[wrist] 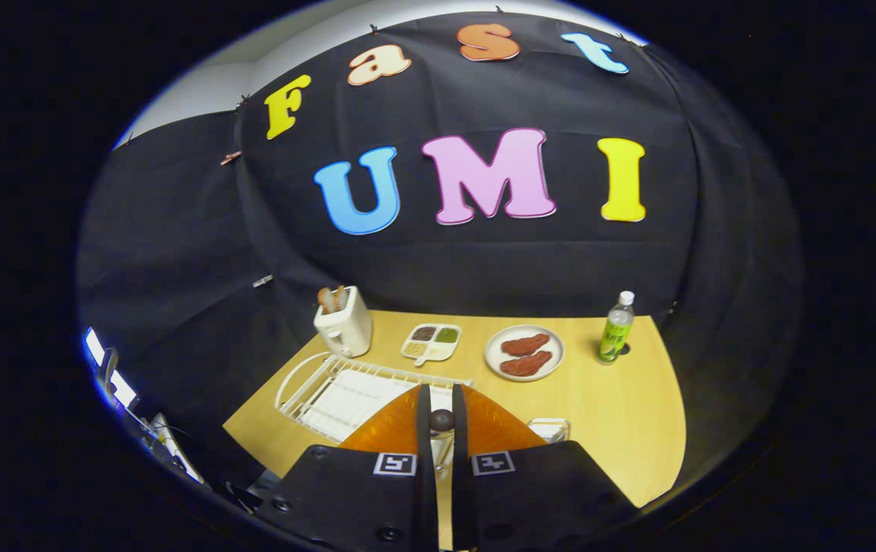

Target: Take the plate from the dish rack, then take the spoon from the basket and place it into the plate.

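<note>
My gripper (pixel 442 410) is shut on an orange plate (pixel 377 437), whose rim stands edge-on between the two fingers and spreads out to either side of them. The plate is held up over the near end of the white wire dish rack (pixel 323 395), which lies on the wooden table just beyond the fingers to the left. A small white wire basket (pixel 549 428) peeks out past the plate's right side; its contents are hidden. A dark round thing (pixel 442 420) shows in the gap between the fingers; I cannot tell what it is.
Beyond the rack stands a white toaster (pixel 344 322) with bread in it. A sectioned tray (pixel 430 343), a white plate with two pieces of meat (pixel 524 353) and a green bottle (pixel 617 328) line the table's far side. The wooden table (pixel 622 429) has bare room on the right.
</note>
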The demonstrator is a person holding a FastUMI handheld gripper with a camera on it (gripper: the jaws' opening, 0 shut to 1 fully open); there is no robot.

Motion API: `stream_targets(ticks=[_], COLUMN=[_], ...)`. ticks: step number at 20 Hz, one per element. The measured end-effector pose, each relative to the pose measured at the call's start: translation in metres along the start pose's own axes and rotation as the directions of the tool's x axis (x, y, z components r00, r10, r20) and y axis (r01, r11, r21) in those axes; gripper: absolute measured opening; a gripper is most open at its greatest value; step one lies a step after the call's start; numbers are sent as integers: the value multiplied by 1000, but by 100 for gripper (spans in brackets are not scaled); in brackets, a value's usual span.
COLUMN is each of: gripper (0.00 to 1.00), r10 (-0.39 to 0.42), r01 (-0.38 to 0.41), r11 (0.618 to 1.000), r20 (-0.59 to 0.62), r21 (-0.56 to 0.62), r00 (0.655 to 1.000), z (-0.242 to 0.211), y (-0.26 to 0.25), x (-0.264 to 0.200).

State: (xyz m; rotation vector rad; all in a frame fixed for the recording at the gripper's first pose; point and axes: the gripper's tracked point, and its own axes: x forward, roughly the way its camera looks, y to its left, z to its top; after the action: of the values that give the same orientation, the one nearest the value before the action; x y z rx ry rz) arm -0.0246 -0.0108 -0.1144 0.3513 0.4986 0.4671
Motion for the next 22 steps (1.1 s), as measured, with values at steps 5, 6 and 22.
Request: stream_targets(ticks=[5, 6, 22], gripper=[11, 11, 11], r10=[122, 133, 153], r01=[-120, -129, -137], r11=[992, 991, 987], r20=[-95, -114, -237], r21=[32, 35, 80], r00=[988, 985, 959], z=[-55, -70, -228], y=[73, 82, 113], x=[10, 14, 89])
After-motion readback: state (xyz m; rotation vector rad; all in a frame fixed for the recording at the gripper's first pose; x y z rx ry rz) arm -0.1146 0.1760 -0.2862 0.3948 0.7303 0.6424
